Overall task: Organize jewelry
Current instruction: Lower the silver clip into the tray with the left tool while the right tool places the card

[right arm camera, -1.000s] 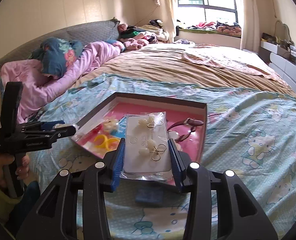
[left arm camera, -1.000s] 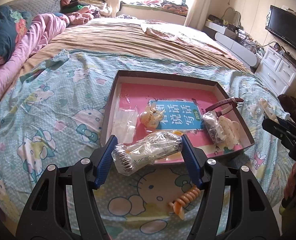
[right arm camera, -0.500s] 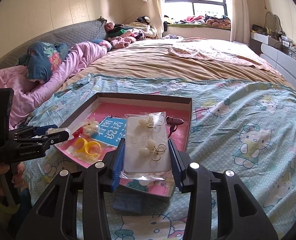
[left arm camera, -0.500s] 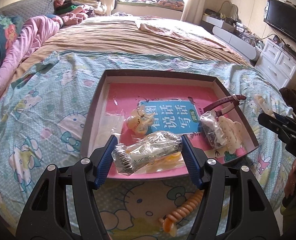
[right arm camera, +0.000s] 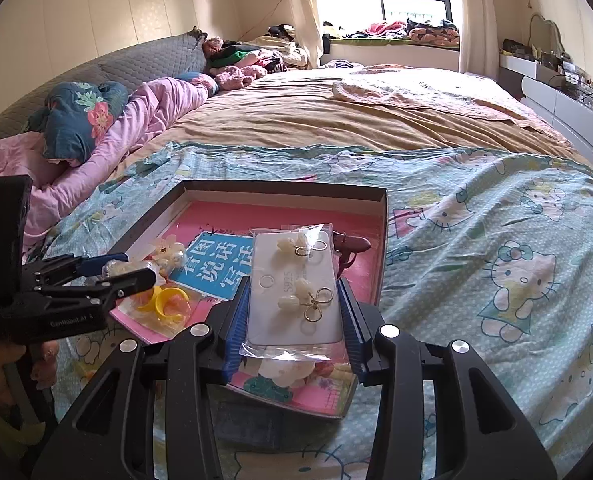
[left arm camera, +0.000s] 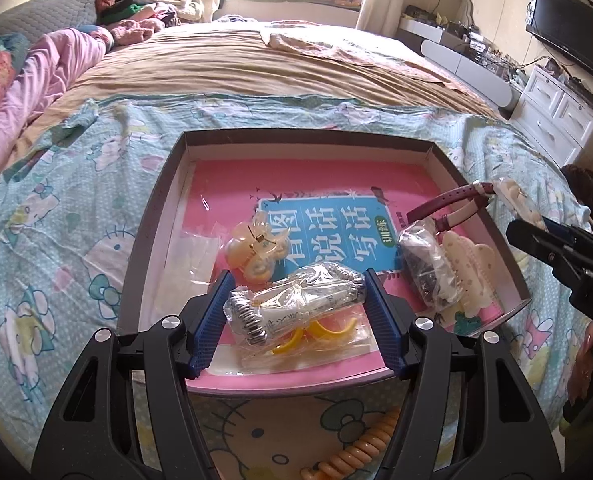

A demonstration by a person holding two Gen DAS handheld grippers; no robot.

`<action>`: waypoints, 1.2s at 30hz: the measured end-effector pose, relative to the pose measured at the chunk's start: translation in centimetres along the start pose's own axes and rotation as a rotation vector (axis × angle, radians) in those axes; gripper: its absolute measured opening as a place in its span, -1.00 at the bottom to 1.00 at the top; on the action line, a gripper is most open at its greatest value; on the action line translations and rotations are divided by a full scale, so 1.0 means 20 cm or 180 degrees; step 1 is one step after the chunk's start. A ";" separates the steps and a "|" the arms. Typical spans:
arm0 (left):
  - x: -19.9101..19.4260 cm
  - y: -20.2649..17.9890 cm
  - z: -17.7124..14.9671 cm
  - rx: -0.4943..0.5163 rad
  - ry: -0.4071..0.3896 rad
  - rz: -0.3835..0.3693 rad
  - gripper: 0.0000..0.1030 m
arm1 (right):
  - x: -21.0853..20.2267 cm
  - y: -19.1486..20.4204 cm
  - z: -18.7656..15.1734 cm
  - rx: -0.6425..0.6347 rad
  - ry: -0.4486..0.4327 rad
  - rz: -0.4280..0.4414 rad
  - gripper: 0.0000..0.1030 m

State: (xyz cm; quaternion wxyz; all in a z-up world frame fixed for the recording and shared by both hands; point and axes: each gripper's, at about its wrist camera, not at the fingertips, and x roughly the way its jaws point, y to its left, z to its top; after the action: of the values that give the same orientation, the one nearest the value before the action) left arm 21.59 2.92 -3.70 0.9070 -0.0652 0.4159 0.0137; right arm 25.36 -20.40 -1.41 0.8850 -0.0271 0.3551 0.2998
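Bed (left arm camera: 76, 208) carrying an open box (left arm camera: 156, 216). Left gripper (left arm camera: 296, 312), fingers pinching a bagged beaded bracelet (left arm camera: 292, 304), and right gripper (right arm camera: 294, 316), fingers pinching a bagged earring card (right arm camera: 296, 292), both over the box. Step: placing; next, lower and release inside.

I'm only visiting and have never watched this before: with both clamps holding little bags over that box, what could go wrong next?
The left gripper pinches a crinkly clear bag by its ends; it could slip or land on the yellow rings already bagged beneath it. The right gripper holds the earring card by its edges near the box corner, so it might drop outside. The orange coil still lies on the bedspread, easily missed.
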 end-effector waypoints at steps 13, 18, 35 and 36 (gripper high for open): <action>0.06 0.01 -0.01 -0.0003 0.0060 0.0033 0.11 | 0.12 0.01 0.01 0.0042 0.0121 0.0005 -0.19; 0.06 0.01 -0.01 0.0001 0.0062 0.0050 0.12 | 0.11 0.01 0.00 0.0076 0.0117 -0.0042 0.28; -0.12 0.00 -0.01 0.0027 -0.0144 0.0094 0.63 | -0.15 0.05 -0.09 -0.0096 -0.0065 -0.0051 0.71; -0.13 0.00 -0.01 0.0033 -0.0158 0.0103 0.63 | -0.16 0.06 -0.10 -0.0106 -0.0052 -0.0041 0.71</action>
State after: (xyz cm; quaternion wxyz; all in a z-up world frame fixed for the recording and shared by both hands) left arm 19.74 3.02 -1.84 0.9170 -0.0535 0.3943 0.0278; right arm 21.68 -21.54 -0.59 0.8892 -0.0417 0.3426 0.3002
